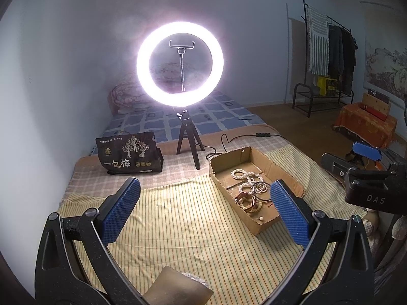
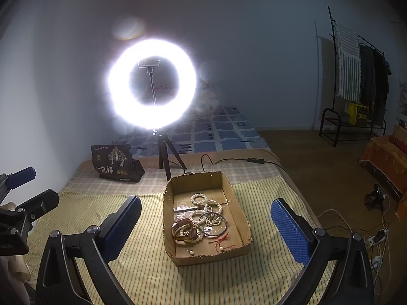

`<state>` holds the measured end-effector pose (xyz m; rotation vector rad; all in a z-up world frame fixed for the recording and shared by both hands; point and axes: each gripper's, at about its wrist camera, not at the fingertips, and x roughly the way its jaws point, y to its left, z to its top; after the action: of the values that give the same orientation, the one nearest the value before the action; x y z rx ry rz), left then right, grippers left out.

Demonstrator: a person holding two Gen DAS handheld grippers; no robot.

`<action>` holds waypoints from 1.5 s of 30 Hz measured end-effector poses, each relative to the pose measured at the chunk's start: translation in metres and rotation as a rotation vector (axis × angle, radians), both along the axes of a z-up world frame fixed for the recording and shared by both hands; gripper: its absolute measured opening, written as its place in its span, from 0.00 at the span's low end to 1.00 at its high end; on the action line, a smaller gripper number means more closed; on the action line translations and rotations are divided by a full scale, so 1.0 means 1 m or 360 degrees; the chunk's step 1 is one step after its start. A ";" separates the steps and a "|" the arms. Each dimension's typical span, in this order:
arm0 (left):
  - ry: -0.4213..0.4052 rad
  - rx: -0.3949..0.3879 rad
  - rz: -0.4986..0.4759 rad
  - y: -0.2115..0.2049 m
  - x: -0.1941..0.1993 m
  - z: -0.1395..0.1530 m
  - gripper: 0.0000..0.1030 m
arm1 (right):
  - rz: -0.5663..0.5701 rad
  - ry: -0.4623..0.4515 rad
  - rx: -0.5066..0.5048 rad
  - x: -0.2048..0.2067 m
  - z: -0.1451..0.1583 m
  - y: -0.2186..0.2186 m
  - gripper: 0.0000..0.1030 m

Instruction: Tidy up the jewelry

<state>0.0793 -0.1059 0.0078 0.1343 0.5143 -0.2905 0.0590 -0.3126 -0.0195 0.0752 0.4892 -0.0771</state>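
A shallow cardboard box [image 2: 244, 250] [image 1: 282, 170] lies on the striped bedspread. It holds a white pearl necklace [image 2: 207, 207] [image 1: 244, 174], a metal bangle [image 2: 212, 225], brown leather and bead bracelets [image 2: 185, 231] [image 1: 248, 200], a red cord [image 2: 222, 242] and loose beads. My left gripper [image 1: 204, 212] is open and empty, above the bedspread left of the box. My right gripper [image 2: 206, 231] is open and empty, hovering with the box between its fingers. The right gripper also shows at the right edge of the left wrist view [image 1: 366, 162].
A lit ring light on a small tripod [image 1: 188, 147] [image 2: 165, 157] stands behind the box. A black snack bag [image 1: 128, 156] [image 2: 114, 164] sits at the back left. A cable with a switch [image 2: 254, 160] runs behind the box. A clothes rack [image 2: 356, 101] stands far right.
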 end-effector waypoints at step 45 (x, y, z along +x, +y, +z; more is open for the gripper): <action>0.0010 0.0008 -0.0047 -0.003 -0.001 -0.002 1.00 | 0.0002 0.0065 0.0026 0.000 -0.009 -0.002 1.00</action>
<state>0.0781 -0.1088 0.0057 0.1461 0.5196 -0.3183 0.0593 -0.3148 -0.0283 0.0894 0.5309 -0.0734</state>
